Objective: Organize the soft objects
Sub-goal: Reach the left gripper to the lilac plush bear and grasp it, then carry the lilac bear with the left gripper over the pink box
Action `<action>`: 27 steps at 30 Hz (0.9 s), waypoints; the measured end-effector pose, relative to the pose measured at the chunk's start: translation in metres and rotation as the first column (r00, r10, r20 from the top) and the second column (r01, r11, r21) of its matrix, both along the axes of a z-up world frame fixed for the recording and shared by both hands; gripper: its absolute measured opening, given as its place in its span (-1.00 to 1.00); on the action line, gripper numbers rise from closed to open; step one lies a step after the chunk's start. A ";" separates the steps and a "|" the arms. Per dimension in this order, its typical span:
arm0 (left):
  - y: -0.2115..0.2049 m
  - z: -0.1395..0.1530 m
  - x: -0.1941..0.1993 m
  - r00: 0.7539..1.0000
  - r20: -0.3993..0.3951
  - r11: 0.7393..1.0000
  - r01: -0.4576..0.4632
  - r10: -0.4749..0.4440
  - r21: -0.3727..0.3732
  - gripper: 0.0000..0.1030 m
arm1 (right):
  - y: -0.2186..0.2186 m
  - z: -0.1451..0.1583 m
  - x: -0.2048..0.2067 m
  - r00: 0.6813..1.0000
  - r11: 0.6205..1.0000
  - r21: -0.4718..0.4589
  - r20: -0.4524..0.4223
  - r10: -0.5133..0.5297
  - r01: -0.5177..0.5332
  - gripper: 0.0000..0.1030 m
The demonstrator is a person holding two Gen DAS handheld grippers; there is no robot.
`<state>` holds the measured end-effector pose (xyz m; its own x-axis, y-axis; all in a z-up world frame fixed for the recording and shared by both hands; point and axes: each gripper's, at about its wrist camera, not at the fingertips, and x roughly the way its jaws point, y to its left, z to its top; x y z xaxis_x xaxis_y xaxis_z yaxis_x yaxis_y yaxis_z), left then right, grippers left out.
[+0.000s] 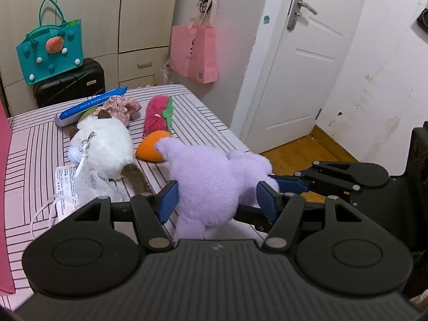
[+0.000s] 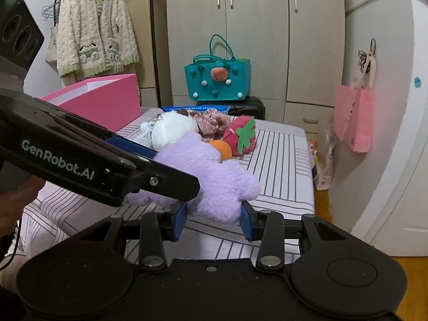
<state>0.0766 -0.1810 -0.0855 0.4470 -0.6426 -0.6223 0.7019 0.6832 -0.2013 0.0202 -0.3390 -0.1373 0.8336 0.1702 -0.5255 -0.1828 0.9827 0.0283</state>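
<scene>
A lilac plush toy (image 1: 211, 176) hangs just above the striped bed (image 1: 34, 144), held from two sides. My left gripper (image 1: 218, 200) is shut on its body, with a blue pad pressed into the fur on either side. My right gripper (image 2: 214, 220) is shut on one of its limbs (image 2: 222, 200) and shows in the left wrist view as the right gripper (image 1: 278, 184) coming in from the right. In the right wrist view, my left gripper (image 2: 171, 165) crosses from the left. Behind lie a white plush cat (image 1: 104, 144), an orange plush (image 1: 149, 147) and a red strawberry plush (image 1: 157, 115).
A floral fabric piece (image 1: 120, 107) and a blue wipes pack (image 1: 91, 104) lie at the bed's far end. A pink box (image 2: 107, 99) stands on the bed's left. A teal bag (image 1: 50, 50) sits on a black suitcase (image 1: 69, 83). Right of the bed are a pink paper bag (image 1: 195, 50) and a white door (image 1: 302, 61).
</scene>
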 end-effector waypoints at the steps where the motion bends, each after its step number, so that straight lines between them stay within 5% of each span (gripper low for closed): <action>1: 0.002 0.002 -0.002 1.000 -0.006 1.000 0.004 -0.004 -0.004 0.21 | 0.001 0.003 -0.003 1.000 1.000 -0.005 0.003 -0.001 0.001 -0.10; 9: 0.015 0.021 -0.020 1.000 -0.024 0.999 0.015 -0.014 0.044 0.21 | 0.016 0.025 -0.022 0.999 0.999 -0.042 -0.027 0.017 -0.018 -0.10; 27: 0.110 0.080 -0.043 0.993 -0.071 0.995 -0.087 0.089 0.043 0.21 | 0.074 0.083 -0.028 0.973 0.980 0.054 -0.119 0.199 -0.194 -0.10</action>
